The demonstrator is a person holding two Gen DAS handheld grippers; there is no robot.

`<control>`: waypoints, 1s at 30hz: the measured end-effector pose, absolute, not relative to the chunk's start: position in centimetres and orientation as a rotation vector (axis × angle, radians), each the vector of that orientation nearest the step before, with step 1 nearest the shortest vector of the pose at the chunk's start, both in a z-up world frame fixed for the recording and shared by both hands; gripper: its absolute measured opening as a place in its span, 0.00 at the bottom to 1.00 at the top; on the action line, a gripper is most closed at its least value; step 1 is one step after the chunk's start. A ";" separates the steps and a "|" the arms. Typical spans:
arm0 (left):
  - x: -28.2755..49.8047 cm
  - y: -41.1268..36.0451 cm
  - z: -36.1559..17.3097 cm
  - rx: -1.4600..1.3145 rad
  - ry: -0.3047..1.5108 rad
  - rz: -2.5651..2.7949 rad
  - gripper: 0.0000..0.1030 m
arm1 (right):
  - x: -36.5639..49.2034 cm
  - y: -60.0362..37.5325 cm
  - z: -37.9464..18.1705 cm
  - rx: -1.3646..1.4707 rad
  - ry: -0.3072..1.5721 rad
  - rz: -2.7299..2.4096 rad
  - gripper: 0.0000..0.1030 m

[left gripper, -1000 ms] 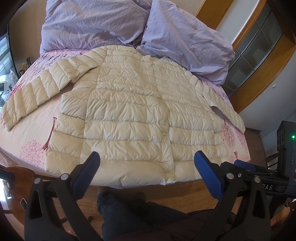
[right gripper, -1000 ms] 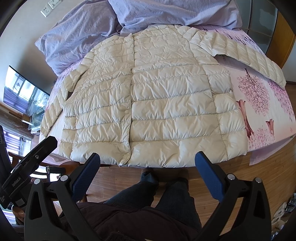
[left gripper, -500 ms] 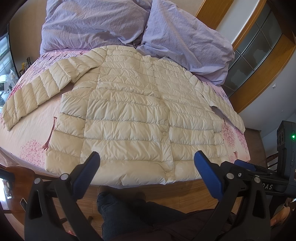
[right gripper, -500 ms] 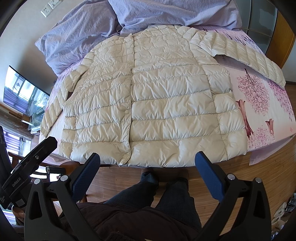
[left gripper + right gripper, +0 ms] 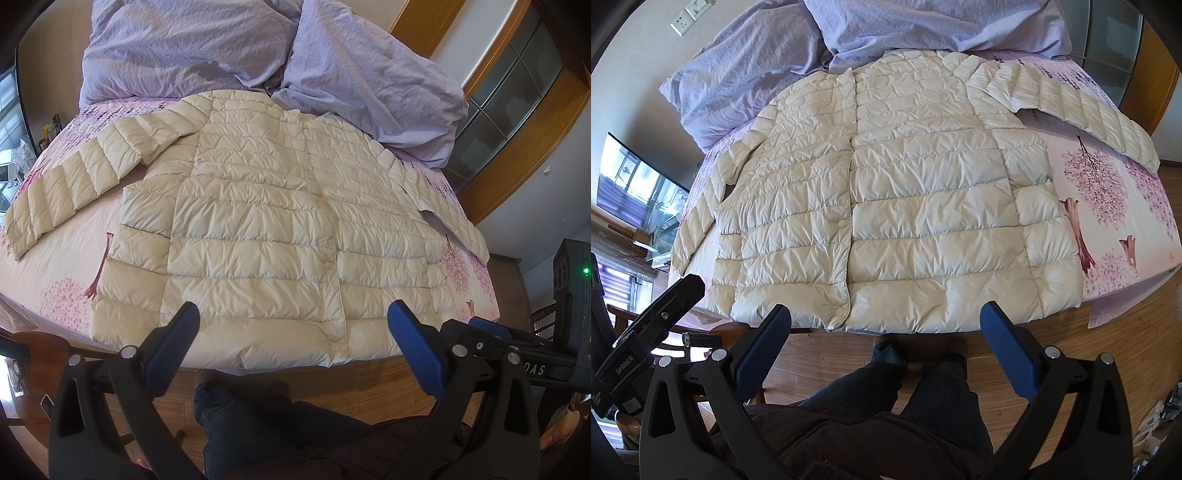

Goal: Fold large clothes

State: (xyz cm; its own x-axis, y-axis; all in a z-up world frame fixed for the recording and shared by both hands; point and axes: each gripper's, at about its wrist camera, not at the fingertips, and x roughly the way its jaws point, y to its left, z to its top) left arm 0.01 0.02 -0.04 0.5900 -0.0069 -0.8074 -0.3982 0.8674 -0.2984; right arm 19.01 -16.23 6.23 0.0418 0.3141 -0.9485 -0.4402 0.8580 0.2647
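Note:
A cream quilted puffer jacket (image 5: 266, 221) lies flat, front up and snapped shut, on a pink floral bed sheet (image 5: 62, 258), with both sleeves spread out sideways. It also shows in the right wrist view (image 5: 905, 206). Its hem reaches the near bed edge. My left gripper (image 5: 293, 325) is open and empty, held above the floor just short of the hem. My right gripper (image 5: 886, 325) is open and empty, also just short of the hem. The left gripper's body (image 5: 646, 339) shows at the right wrist view's lower left.
A lilac duvet (image 5: 258, 48) is bunched at the head of the bed behind the collar. The person's dark-trousered legs (image 5: 897, 391) stand on the wooden floor (image 5: 1108, 332) below the grippers. A TV screen (image 5: 635, 195) stands left of the bed.

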 end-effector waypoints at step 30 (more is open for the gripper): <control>2.7 1.7 -1.3 -0.441 0.940 0.309 0.98 | 24.9 -17.6 5.0 -0.036 1.341 0.500 0.99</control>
State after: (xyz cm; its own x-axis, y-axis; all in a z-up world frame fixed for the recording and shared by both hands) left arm 2.72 1.73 -1.30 0.5569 0.0642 -0.8281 -0.4397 0.8686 -0.2284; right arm 24.88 -17.57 5.03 0.1397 0.3255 -0.9352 -0.3663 0.8944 0.2566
